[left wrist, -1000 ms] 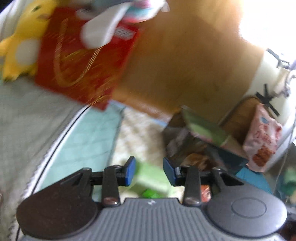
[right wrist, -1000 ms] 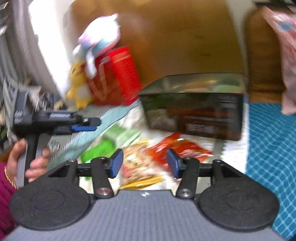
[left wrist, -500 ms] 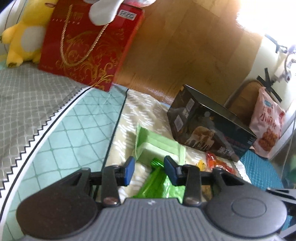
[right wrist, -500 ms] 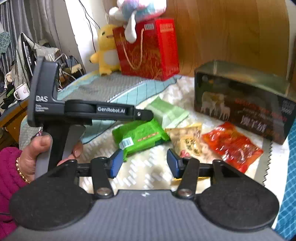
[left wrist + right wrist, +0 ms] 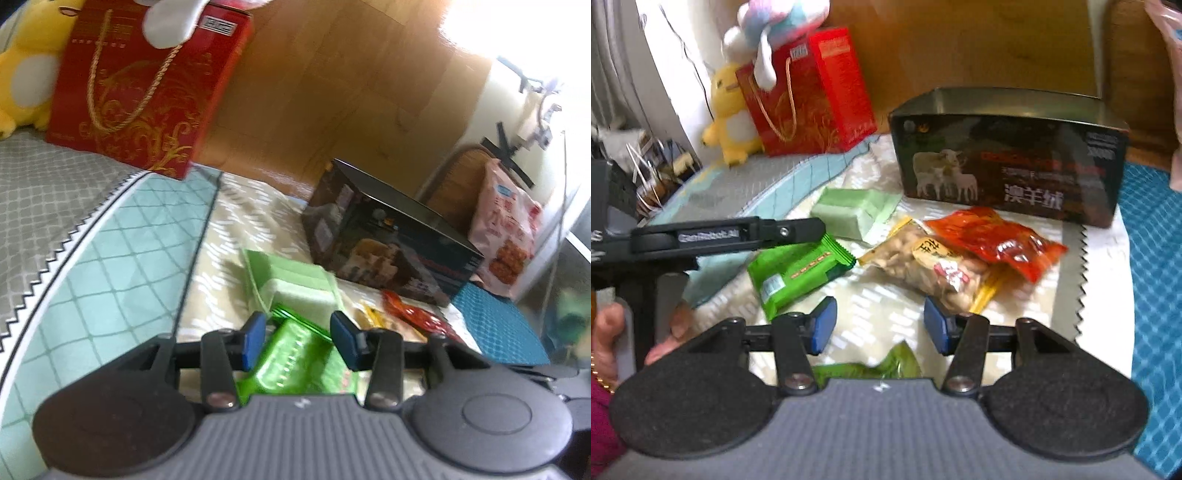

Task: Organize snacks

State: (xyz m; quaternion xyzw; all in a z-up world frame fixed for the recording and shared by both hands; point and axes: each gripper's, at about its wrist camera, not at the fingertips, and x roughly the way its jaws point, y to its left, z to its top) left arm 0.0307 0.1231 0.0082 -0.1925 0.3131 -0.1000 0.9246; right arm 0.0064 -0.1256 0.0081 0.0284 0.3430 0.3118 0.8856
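Note:
Snack packets lie on a bed before an open dark box [image 5: 1008, 162] [image 5: 388, 236]. They are a bright green packet [image 5: 798, 273] [image 5: 291, 365], a pale green packet [image 5: 857, 214] [image 5: 295, 284], a clear bag of peanuts [image 5: 934, 266] and a red packet [image 5: 993, 240] [image 5: 417, 317]. My left gripper [image 5: 297, 341] is open, just above the bright green packet. It shows from the side in the right wrist view [image 5: 812, 229]. My right gripper [image 5: 879, 325] is open over bare sheet, its right pad by the peanut bag. Another green packet [image 5: 868, 367] lies under it.
A red gift bag [image 5: 809, 96] [image 5: 147, 88], a yellow plush duck [image 5: 731, 110] and a pastel plush stand by the wooden headboard [image 5: 332, 92]. A pink snack bag [image 5: 506, 236] leans at the right. A blue cloth [image 5: 1152, 295] covers the bed's right side.
Both views settled from a blurred swing. My left gripper came down and forward over the bright green packet. My right gripper moved closer to the snacks.

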